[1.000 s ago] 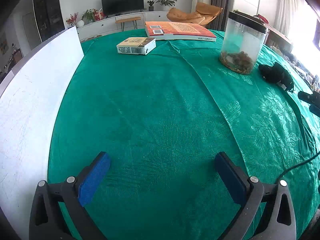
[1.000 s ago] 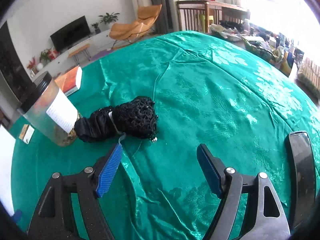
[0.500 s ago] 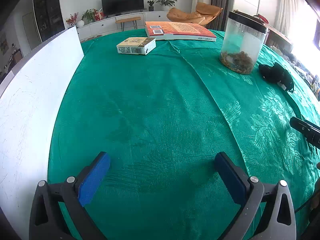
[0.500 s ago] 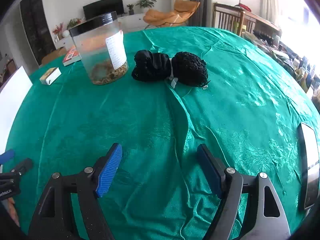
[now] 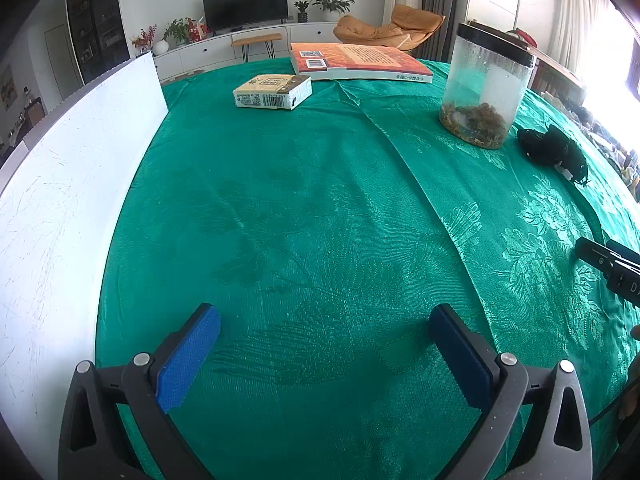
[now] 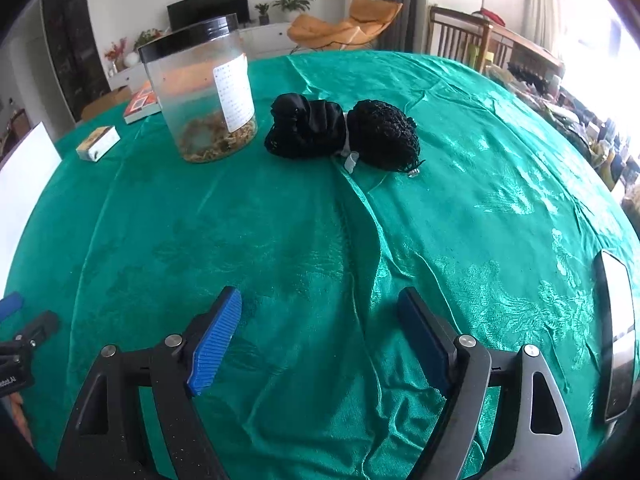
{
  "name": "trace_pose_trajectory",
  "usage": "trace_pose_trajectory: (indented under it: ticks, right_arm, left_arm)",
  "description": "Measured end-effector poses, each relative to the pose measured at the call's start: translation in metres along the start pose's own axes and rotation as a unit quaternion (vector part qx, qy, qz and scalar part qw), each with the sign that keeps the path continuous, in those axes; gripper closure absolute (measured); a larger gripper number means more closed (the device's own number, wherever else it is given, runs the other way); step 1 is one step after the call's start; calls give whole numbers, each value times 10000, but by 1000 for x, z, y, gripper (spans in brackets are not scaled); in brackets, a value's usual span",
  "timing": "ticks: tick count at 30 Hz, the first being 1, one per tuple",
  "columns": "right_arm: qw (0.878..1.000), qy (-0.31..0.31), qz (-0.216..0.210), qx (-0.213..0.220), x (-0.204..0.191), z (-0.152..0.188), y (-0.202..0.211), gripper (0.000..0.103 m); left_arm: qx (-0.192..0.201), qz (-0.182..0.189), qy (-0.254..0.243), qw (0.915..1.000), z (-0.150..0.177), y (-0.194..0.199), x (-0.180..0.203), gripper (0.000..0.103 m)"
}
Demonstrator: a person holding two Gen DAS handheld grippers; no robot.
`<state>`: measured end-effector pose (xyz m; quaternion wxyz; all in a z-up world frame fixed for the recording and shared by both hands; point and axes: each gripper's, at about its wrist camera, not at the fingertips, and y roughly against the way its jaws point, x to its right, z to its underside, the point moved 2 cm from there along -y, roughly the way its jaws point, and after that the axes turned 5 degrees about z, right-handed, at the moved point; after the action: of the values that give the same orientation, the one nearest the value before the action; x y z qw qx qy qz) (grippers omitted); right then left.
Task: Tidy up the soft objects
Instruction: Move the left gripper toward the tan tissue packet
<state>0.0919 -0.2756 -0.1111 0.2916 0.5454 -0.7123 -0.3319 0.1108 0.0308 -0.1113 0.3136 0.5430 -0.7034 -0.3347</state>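
Observation:
A black soft bundle [image 6: 340, 136], a smooth gathered half tied to a knitted mesh half, lies on the green tablecloth [image 6: 280, 240] beside a clear jar [image 6: 200, 92]. My right gripper [image 6: 320, 304] hovers over bare cloth well short of the bundle; its jaws are opening and nothing is between them. The left wrist view shows the bundle [image 5: 548, 150] far right, behind the jar [image 5: 484, 88]. My left gripper [image 5: 324, 316] is open over empty cloth near the table's front. Part of the right gripper [image 5: 608, 260] shows at the right edge.
A white board [image 5: 60, 220] stands along the table's left side. A small box [image 5: 274, 92] and an orange book [image 5: 360, 60] lie at the far edge. A phone [image 6: 616, 332] lies right of my right gripper. Cloth wrinkles run under the right gripper.
The right gripper rolled level and drew back from the bundle, which now sits farther off and centred. Its body slid lower along the left view's right edge. The left gripper stayed still.

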Motion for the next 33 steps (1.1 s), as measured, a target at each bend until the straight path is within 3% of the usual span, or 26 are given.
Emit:
trace_pose_trajectory:
  ticks: [33]
  right_arm:
    - [10000,84,-36,-30,-3,-1,-3,15]
  left_arm:
    - [-94,-55,97,9999,1,1,1,0]
